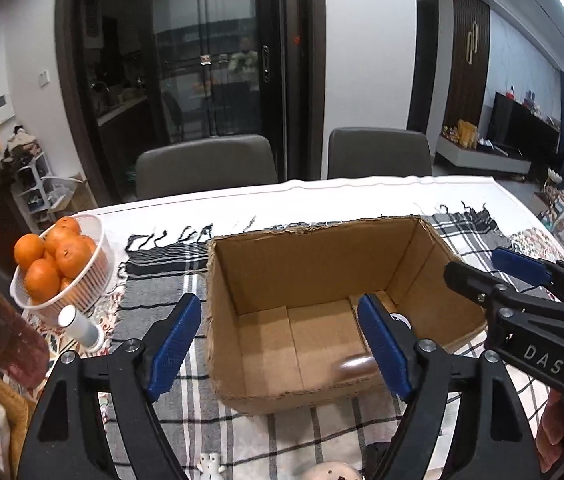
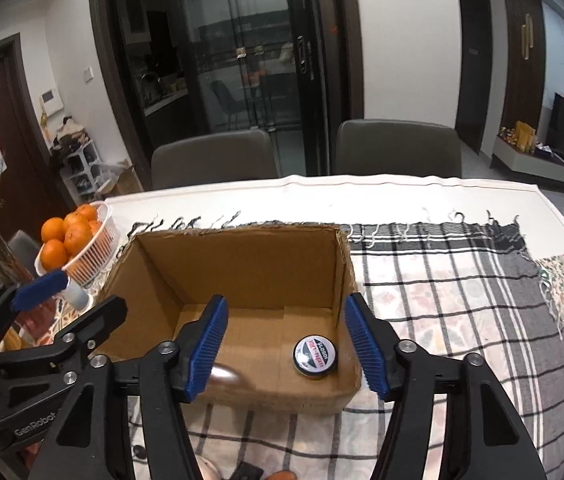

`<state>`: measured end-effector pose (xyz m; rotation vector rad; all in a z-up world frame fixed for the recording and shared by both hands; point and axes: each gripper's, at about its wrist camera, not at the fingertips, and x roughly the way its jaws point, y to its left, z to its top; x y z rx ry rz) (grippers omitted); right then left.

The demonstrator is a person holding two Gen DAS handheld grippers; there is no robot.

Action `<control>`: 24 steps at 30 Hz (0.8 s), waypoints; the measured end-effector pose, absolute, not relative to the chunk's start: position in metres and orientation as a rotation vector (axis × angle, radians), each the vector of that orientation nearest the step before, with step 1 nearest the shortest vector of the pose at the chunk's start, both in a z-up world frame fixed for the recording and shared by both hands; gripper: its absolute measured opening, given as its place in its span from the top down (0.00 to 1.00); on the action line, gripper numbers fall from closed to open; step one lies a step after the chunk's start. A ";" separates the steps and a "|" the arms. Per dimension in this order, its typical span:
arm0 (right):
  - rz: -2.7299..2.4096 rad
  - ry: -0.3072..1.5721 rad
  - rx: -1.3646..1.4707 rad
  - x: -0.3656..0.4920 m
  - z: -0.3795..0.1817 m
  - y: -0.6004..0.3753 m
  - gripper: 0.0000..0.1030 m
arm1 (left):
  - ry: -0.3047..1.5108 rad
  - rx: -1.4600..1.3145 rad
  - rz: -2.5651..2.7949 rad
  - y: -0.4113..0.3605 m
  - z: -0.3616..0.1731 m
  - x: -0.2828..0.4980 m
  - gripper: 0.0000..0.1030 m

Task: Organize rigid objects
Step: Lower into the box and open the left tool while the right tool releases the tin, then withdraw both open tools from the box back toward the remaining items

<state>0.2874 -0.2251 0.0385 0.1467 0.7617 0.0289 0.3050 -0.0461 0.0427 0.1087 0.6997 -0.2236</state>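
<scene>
An open cardboard box (image 1: 273, 264) (image 2: 241, 264) stands on the checked cloth. A round black tin with a white label (image 2: 315, 356) lies on the box floor at the right; a sliver of the tin shows in the left wrist view (image 1: 402, 317). A blurred brownish object (image 1: 356, 366) (image 2: 225, 376) is at the box's near wall, in motion. My left gripper (image 1: 282, 352) is open and empty over the box's near edge. My right gripper (image 2: 286, 348) is open and empty over the box. Each gripper shows in the other's view: the right (image 1: 498, 276), the left (image 2: 69, 300).
A white basket of oranges (image 1: 85, 276) (image 2: 101, 244) stands left of the box, with a white and grey tube (image 1: 81, 328) beside it. Small white items (image 1: 209, 464) lie at the near table edge. Two grey chairs (image 1: 205, 168) stand behind the table.
</scene>
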 end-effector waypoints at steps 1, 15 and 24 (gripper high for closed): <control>0.020 0.747 0.151 0.281 0.041 -0.225 0.36 | 0.690 0.111 -0.213 -0.045 0.044 0.300 0.21; -0.032 0.661 0.139 0.207 0.062 -0.218 0.28 | 0.579 0.137 -0.193 -0.034 0.061 0.223 0.15; -0.042 0.609 0.134 0.159 0.070 -0.206 0.25 | 0.540 0.117 -0.180 -0.018 0.062 0.175 0.12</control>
